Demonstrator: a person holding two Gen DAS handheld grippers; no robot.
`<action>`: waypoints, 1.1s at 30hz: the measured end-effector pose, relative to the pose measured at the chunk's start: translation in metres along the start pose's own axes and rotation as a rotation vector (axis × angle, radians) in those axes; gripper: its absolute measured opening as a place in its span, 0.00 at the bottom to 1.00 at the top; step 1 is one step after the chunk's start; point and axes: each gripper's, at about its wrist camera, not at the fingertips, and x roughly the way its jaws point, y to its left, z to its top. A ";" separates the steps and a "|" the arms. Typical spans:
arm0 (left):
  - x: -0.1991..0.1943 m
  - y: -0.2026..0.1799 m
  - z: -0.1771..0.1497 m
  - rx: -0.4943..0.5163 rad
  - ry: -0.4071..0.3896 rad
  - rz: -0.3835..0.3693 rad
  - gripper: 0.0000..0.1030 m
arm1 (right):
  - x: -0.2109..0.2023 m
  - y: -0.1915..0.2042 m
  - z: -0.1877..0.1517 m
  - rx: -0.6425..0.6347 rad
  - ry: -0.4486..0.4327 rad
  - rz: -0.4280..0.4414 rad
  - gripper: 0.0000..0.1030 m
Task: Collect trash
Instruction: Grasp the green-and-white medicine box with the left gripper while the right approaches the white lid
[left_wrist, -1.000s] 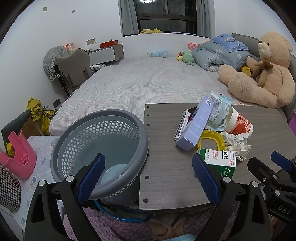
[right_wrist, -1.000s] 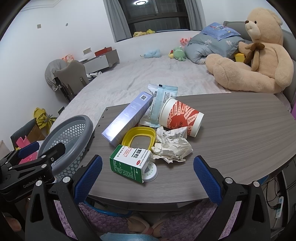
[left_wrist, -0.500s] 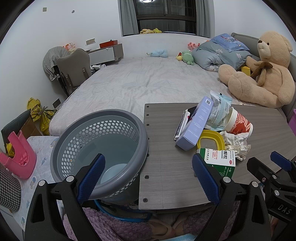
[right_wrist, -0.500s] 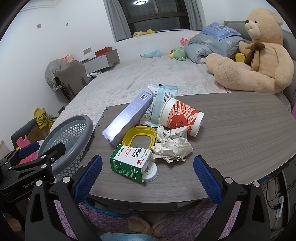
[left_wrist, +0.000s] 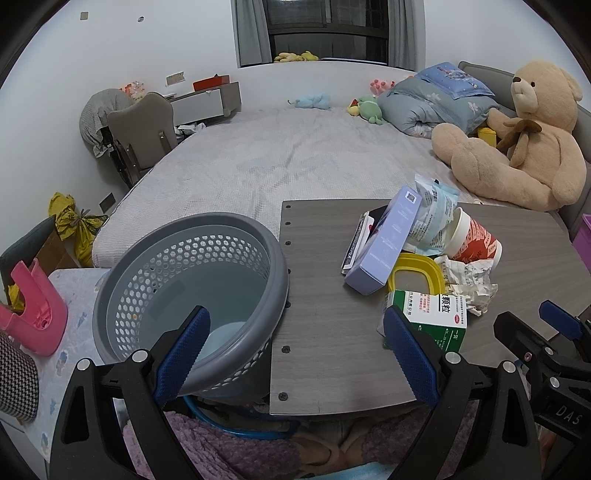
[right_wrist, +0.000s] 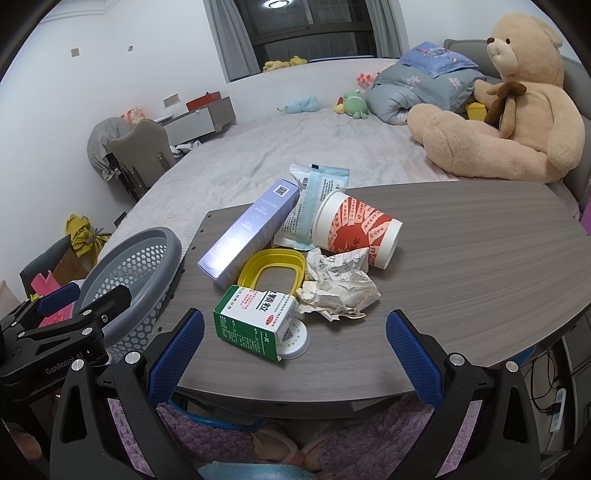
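- One grey perforated waste basket (left_wrist: 192, 288) stands just beside the left edge of the wood-grain table (left_wrist: 325, 332), its rim touching or nearly touching that edge; one pale blue round item lies on its bottom.
- Seven pieces of trash lie in one cluster near the table's left half, toward the far edge.
- One lavender carton (right_wrist: 251, 232) lies slanted, its upper end propped on the pile.
- One dark flat packet (left_wrist: 360, 236) is wedged against the carton on the side facing the basket, seen only from the left wrist.
- One pale blue foil pouch (right_wrist: 314, 206) leans behind the carton and the cup.
- One red-and-white paper cup (right_wrist: 356, 230) lies on its side, mouth toward the table's right edge.
- One yellow plastic ring lid (right_wrist: 273, 271) lies flat between the carton and the green box.
- One crumpled paper wad (right_wrist: 338, 286) sits just in front of the cup, touching the yellow lid.
- One green-and-white medicine box (right_wrist: 255, 321) lies nearest the table's near edge, resting partly on one white round lid (right_wrist: 295, 341).
- The left gripper (left_wrist: 295, 354) hangs over the gap between basket and table, jaws spread wide, holding nothing.
- The right gripper (right_wrist: 295, 354) hovers at the near edge facing the medicine box, jaws equally wide apart and empty.
- One large teddy bear (right_wrist: 509, 107) sits on the bed (right_wrist: 295, 147) beyond the table.
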 end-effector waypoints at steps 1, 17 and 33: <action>0.001 -0.002 0.000 0.005 0.004 -0.005 0.88 | 0.000 -0.002 -0.001 0.003 0.001 -0.005 0.94; 0.041 -0.063 -0.003 0.093 0.148 -0.263 0.88 | -0.009 -0.073 -0.013 0.128 -0.012 -0.063 0.94; 0.081 -0.096 -0.003 0.100 0.250 -0.313 0.88 | 0.003 -0.105 -0.022 0.200 0.002 -0.020 0.94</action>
